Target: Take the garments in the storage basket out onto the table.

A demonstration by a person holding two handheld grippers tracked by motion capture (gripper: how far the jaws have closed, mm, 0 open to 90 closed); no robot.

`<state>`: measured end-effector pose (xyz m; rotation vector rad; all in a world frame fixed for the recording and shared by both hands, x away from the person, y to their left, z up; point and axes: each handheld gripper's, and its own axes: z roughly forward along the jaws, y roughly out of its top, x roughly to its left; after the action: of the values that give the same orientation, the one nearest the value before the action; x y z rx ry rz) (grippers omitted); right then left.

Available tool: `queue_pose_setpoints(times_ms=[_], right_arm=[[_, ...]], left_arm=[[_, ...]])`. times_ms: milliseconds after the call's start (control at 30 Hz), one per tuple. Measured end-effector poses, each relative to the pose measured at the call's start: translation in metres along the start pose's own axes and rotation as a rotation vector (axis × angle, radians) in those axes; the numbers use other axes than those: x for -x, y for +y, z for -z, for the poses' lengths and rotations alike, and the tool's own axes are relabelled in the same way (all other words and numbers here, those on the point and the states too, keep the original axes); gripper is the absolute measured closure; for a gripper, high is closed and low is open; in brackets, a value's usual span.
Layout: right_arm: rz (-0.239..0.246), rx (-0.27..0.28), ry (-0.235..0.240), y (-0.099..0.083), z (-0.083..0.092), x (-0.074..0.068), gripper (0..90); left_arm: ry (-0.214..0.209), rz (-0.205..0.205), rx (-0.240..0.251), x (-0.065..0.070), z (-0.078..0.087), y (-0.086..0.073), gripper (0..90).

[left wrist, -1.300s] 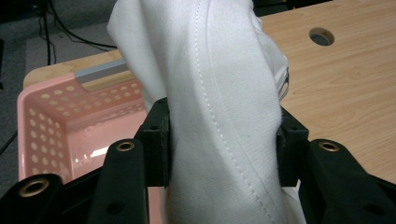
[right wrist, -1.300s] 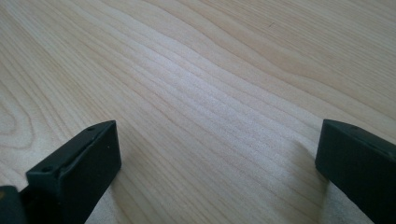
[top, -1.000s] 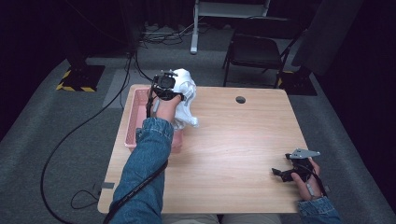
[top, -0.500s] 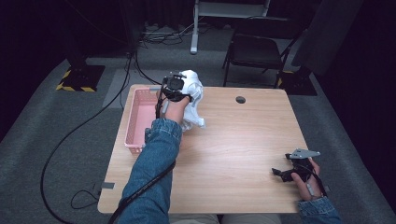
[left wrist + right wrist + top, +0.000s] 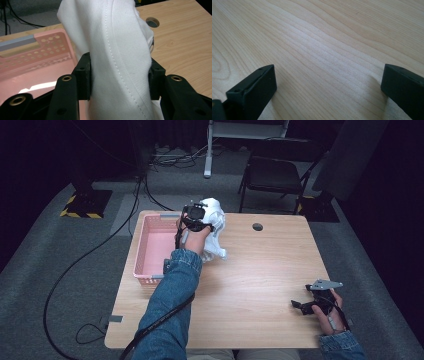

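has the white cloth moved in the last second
Yes. The left gripper has carried the white cloth rightward, away from the pink basket, toward the table's round hole.

1. We cannot see how far the white cloth [image 5: 120,62] reaches: the top and bottom edges of the left gripper view cut it off.
2. Beside the cloth, the pink basket [image 5: 150,245] has its near corner hidden behind the denim sleeve [image 5: 170,305].
3. The basket's floor is too blurred to read.
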<state>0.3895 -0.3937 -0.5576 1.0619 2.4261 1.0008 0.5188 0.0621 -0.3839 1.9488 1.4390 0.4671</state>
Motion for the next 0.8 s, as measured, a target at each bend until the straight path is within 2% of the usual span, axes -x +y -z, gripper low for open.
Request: queue_pose_setpoints(times_ms=[800], right_arm=[[-0.004, -0.002, 0.001, 0.0, 0.0, 0.0, 0.0]], left_arm=[[-0.002, 0.002, -0.041, 0.011, -0.048, -0.019, 51.1]])
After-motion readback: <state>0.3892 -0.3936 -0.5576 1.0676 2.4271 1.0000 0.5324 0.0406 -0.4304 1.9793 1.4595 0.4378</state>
